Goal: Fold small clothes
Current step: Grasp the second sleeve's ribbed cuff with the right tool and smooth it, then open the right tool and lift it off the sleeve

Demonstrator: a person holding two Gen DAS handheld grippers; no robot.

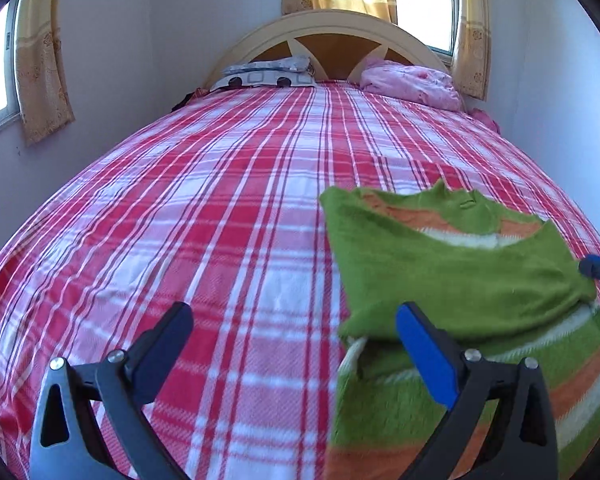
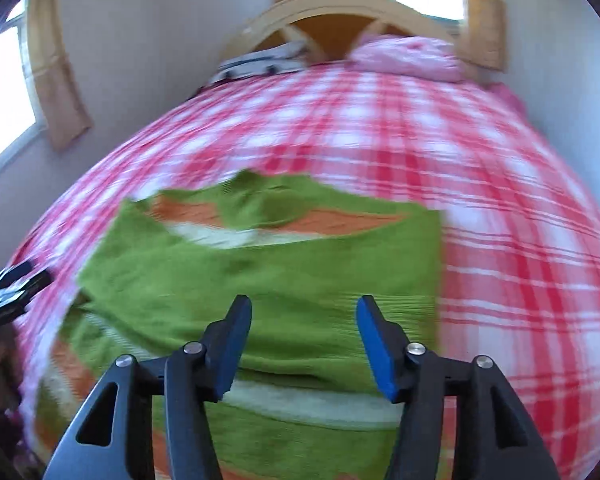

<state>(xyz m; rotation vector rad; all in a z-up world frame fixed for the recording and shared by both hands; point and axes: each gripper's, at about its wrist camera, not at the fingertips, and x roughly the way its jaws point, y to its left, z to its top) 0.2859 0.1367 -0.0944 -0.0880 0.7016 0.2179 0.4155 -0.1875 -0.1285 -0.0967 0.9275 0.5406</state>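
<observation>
The left gripper (image 1: 296,320) has its fingers (image 1: 424,344) spread wide apart, nothing between them but the red-and-white plaid blanket (image 1: 220,208) lying below. Its right finger, faced with a blue pad, overlaps the near left corner of the green sweater (image 1: 452,280), where the folded-over green layer ends; whether the pad touches the knit cannot be told. Its left finger is over bare blanket, well apart from the garment.

The right gripper (image 2: 304,320) also has its fingers (image 2: 376,344) apart, about half spread, with no cloth pinched between them. Both point down over the green sweater (image 2: 284,272), which fills the space between and beyond the two tips. This view is smeared with motion blur, so contact with the knit cannot be judged.

The sweater lies flat on the blanket, green with orange and white stripes. A plain green layer is folded across its middle, with the striped part showing beyond the fingertips and more stripes close beneath the gripper bodies.

Seen from the left wrist, a blue-tipped finger of the right gripper (image 1: 598,268) shows at the sweater's far right edge. Seen from the right wrist, the left gripper (image 2: 14,284) appears dark and blurred off the sweater's left side.

Far beyond both sets of fingers sit a patterned pillow (image 1: 268,74), a pink bundle of bedding (image 1: 412,82), the arched headboard (image 1: 332,32) and yellow curtains (image 1: 42,68).
</observation>
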